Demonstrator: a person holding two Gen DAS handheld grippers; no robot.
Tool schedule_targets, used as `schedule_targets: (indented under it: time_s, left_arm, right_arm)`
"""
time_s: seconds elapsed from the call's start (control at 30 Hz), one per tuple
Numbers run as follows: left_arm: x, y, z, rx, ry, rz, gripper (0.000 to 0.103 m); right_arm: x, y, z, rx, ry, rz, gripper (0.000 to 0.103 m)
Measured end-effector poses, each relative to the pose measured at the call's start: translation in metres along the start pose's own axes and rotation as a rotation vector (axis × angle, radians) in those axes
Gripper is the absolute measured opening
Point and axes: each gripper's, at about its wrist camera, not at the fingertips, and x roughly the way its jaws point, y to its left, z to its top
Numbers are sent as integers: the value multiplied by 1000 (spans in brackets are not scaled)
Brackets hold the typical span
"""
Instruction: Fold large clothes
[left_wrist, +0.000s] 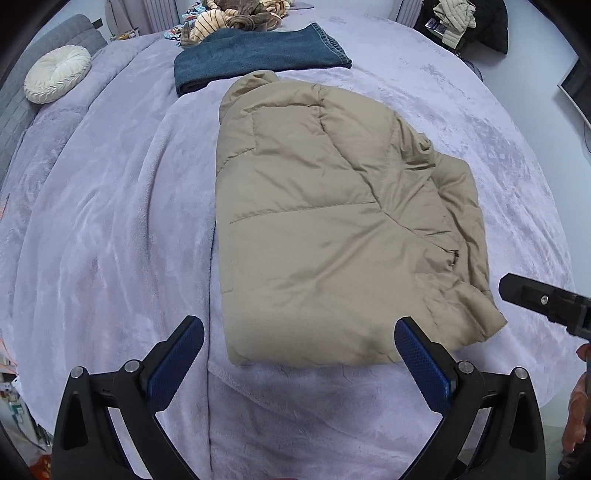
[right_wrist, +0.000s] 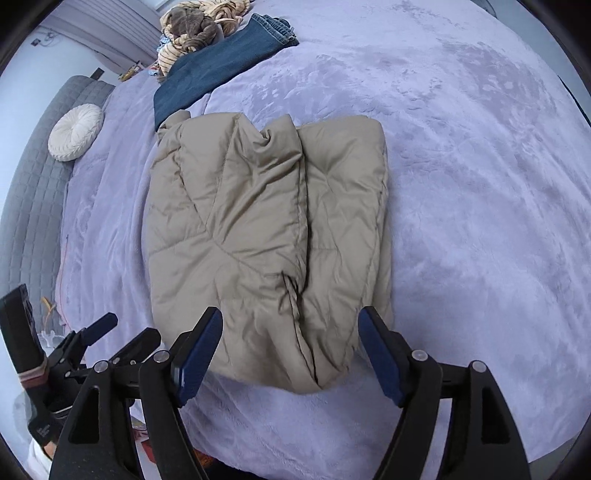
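Puffer jacket (left_wrist: 325, 221), tan and quilted, is the garment under your tools; it lies folded into a compact block on the lavender blanket (left_wrist: 110, 221) that covers the bed. Your left gripper (left_wrist: 299, 354) hangs above the jacket's near hem with its jaws spread wide and nothing between the blue pads (left_wrist: 177, 365). Your right gripper (right_wrist: 291, 354) hovers over the same near hem, jaws likewise wide apart, pads clear of the fabric. In the right wrist view one side panel is folded over the jacket's middle, and its edge runs lengthwise down the block. In the left wrist view the collar end points away from you, toward a folded pair of blue jeans (left_wrist: 258, 55) just beyond it. Behind the jeans lies a heap of striped and brown clothes (left_wrist: 236, 16). A round cream cushion (left_wrist: 57, 74) rests against the grey quilted headboard (left_wrist: 22, 92) on the left. No container is identifiable in either view. At the far right corner, more clothes (left_wrist: 458, 22) are piled off the bed.
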Motion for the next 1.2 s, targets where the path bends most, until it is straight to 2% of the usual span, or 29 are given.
schedule_targets:
  time_s: [0.17, 0.27, 0.57, 0.7, 0.9, 1.2]
  left_arm:
    - [-34, -20, -15, -30, -48, -3, 103]
    - [-54, -24, -24, -42, -88, 13, 103]
    - [-123, -15, -44, -99, -220, 68, 103]
    - [-145, -5, -45, -103, -255, 89, 103]
    - [-161, 16, -45, -74, -280, 101, 103]
    - [-173, 42, -40, -56, -292, 95, 103]
  right_arm:
    - [-28, -3, -26, -40, -33, -86, 81]
    - [-44, -3, -38, -57, -51, -86, 83]
    - [-99, 14, -54, -181, -207, -140, 87]
    - [-119, 25, -57, -187, -284, -154, 87]
    - [-125, 45, -59, -150, -336, -170, 87]
    - [-126, 82, -64, -139, -359, -220, 87]
